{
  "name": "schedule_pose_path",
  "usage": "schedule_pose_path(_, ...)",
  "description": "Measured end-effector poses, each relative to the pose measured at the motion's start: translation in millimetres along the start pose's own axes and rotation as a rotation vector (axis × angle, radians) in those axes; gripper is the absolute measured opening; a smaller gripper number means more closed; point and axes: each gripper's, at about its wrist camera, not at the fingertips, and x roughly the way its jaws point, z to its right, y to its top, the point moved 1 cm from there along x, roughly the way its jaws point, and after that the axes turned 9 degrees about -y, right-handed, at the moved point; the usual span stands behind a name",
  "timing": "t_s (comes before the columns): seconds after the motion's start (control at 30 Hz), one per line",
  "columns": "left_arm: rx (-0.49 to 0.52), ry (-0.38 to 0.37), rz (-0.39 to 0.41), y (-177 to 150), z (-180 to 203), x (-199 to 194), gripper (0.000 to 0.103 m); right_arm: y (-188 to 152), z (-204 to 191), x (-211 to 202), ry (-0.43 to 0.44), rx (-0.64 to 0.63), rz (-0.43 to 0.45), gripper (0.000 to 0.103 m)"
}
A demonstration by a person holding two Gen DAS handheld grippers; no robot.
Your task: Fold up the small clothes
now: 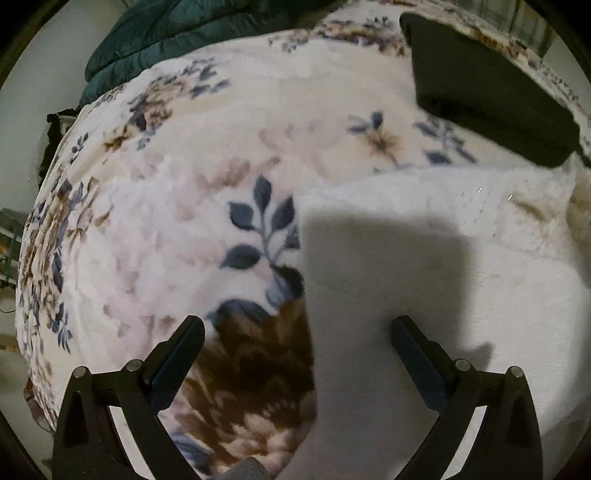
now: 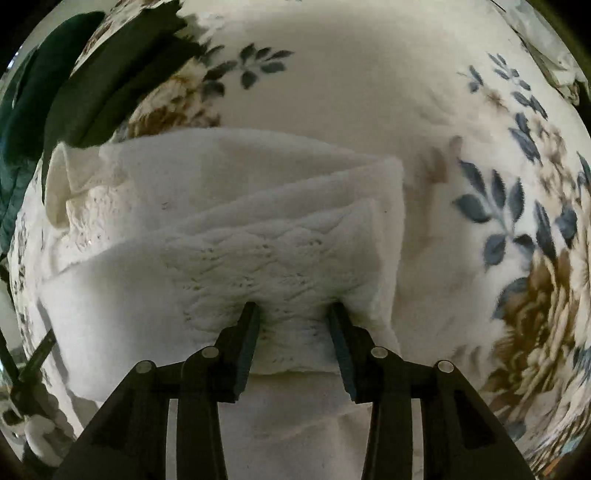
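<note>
A white knitted garment (image 2: 229, 236) lies partly folded in layers on a floral blanket (image 2: 351, 92). My right gripper (image 2: 293, 310) presses its two fingers into the garment's near folded edge, with a band of cloth bunched between them; the jaws stand partly apart. In the left wrist view the same white garment (image 1: 424, 266) fills the right half. My left gripper (image 1: 295, 325) is wide open and empty above the garment's left edge, one finger over the blanket (image 1: 166, 221) and one over the garment.
A folded dark garment (image 1: 487, 85) lies at the far right of the blanket, also seen in the right wrist view (image 2: 110, 81). A dark green quilt (image 1: 177, 33) is heaped at the back left. The bed's edge curves down the left side.
</note>
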Motion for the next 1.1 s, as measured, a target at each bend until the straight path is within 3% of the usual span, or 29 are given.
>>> schedule_pose_path(0.1,0.012,-0.032,0.038,-1.4,3.8,-31.1,0.103,-4.6,7.3,-34.9,0.006,0.014,0.025,0.042)
schedule_pose_path(0.17,0.036,-0.053,0.068,-9.3,13.6,-57.3,0.103,-12.8,18.5,-61.7,0.022,0.017,0.041,0.053)
schedule_pose_path(0.2,0.052,-0.064,0.077,-15.0,19.7,-68.6,0.103,-17.3,25.5,-72.1,0.033,0.018,0.043,0.054)
schedule_pose_path(0.37,0.133,-0.128,0.051,-71.2,75.1,-114.5,0.103,-46.1,79.8,-105.7,0.076,0.017,-0.002,0.054)
schedule_pose_path(0.57,0.171,-0.171,-0.100,-175.4,169.4,-132.6,0.103,-69.7,156.9,-113.6,0.101,-0.070,-0.107,0.054)
schedule_pose_path(0.7,0.173,-0.211,-0.227,-250.2,235.3,-125.9,0.103,-56.8,191.6,-101.4,0.117,-0.124,-0.145,0.054)
schedule_pose_path(0.9,0.194,-0.318,-0.329,-329.7,313.2,-107.2,0.103,-22.9,210.0,-79.0,0.109,-0.220,-0.144,0.054)
schedule_pose_path(0.93,0.207,-0.319,-0.337,-336.6,322.9,-102.3,0.099,-16.9,210.5,-73.5,0.119,-0.229,-0.150,0.054)
schedule_pose_path(1.0,0.236,-0.320,-0.352,-349.8,340.4,-86.8,0.082,-3.1,208.0,-63.5,0.149,-0.237,-0.161,0.054)
schedule_pose_path(1.07,0.270,-0.253,-0.339,-356.6,349.7,-71.9,0.046,13.2,198.8,-51.5,0.200,-0.244,-0.173,0.054)
schedule_pose_path(1.1,0.270,-0.234,-0.326,-356.1,349.3,-69.8,0.037,20.7,193.2,-46.6,0.224,-0.245,-0.177,0.054)
